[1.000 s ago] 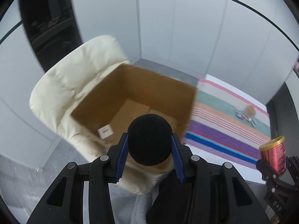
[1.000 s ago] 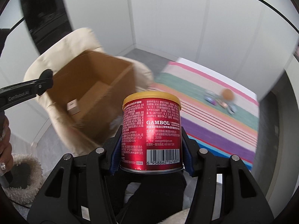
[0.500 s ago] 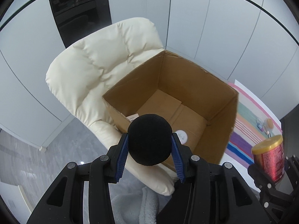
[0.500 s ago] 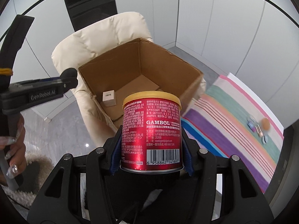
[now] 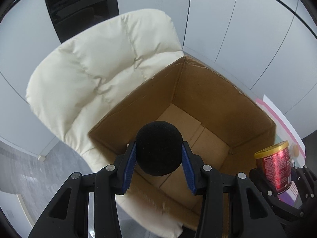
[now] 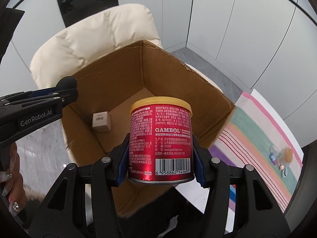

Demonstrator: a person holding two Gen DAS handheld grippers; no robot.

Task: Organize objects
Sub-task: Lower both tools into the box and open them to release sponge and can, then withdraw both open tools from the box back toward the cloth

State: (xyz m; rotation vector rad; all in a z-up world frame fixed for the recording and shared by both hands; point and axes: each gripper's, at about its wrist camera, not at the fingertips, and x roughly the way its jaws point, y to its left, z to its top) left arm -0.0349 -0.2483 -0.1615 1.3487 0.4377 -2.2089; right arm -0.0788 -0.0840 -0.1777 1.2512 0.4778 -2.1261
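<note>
1. Two handheld grippers hover over an open cardboard box (image 6: 164, 83) that sits on a cream padded chair (image 5: 103, 67).
2. Left gripper (image 5: 159, 159): its blue pads are clamped on a black foam ball (image 5: 159, 147), held just above the box's near rim, with the box floor directly ahead and below.
3. Right gripper (image 6: 160, 158): its jaws are closed around a red can (image 6: 160, 140) with a yellow lid, upright, poised at the near corner of the box.
4. Already inside: one small pale carton (image 6: 101, 122) rests on the box floor, to the left of the can and below the left gripper.
5. My reading: the job is partway along. Both held items have yet to be lowered and let go inside.
6. More waits: a few small objects (image 6: 281, 156) lie on a striped cloth (image 6: 257, 134), well off to the right gripper's right.
7. Room: pale wall panels, a dark tall panel behind the chair, grey floor.
</note>
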